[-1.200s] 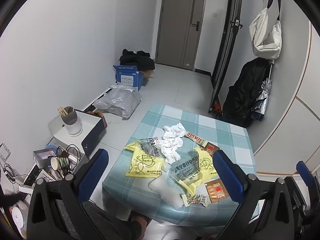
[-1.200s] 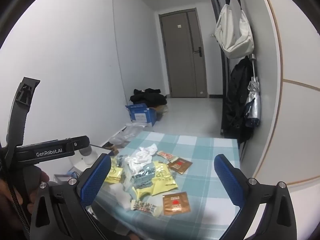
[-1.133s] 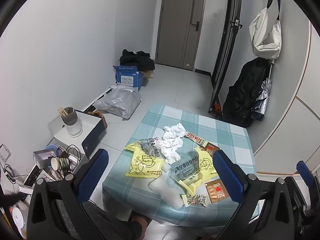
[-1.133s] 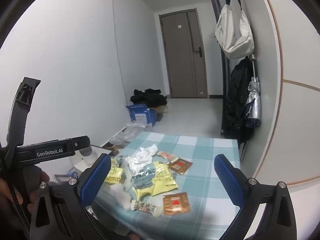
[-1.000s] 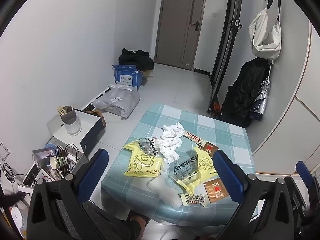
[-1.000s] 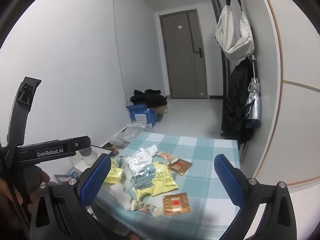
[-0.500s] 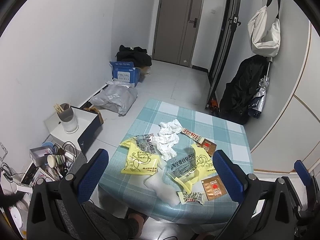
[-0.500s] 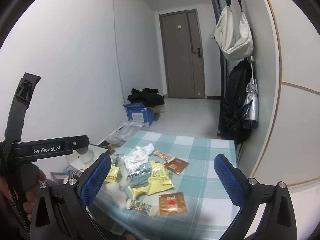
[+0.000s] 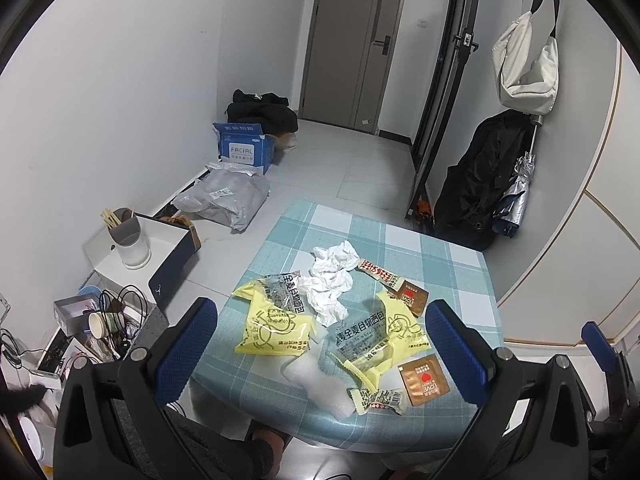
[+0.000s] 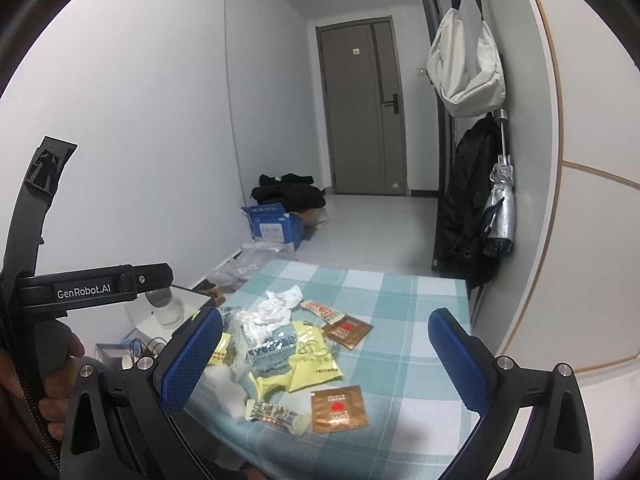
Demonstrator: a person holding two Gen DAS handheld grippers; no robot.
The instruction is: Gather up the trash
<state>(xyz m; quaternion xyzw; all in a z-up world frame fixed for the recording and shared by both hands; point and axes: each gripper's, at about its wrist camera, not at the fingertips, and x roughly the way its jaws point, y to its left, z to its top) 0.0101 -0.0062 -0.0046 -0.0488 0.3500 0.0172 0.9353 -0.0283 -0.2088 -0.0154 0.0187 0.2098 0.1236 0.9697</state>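
Observation:
Trash lies on a small table with a blue-green checked cloth [image 9: 448, 272] [image 10: 400, 292]. There are yellow bread wrappers [image 9: 272, 320] [image 10: 312, 344], crumpled white tissue [image 9: 332, 276] [image 10: 276, 308], brown sachets [image 9: 423, 378] [image 10: 339, 408], a striped snack wrapper [image 9: 376, 270] [image 10: 322, 309], a small candy wrapper [image 9: 378, 399] [image 10: 276, 418] and a white foam piece [image 9: 316, 386] [image 10: 228, 392]. My left gripper [image 9: 320, 344] hangs open above the table's near edge. My right gripper [image 10: 324, 352] is open too, above the near right part. Neither holds anything.
Left of the table on the floor stand a white box with a cup of chopsticks [image 9: 128, 236], a tangle of cables and a paper cup [image 9: 104, 320], a grey mailer bag [image 9: 228, 196] and a blue carton [image 9: 244, 148]. Bags and an umbrella [image 9: 516, 192] hang at the right wall.
Both grippers have shifted slightly forward over the table, so the trash sits a little lower and nearer in both views. Jaws stayed open.

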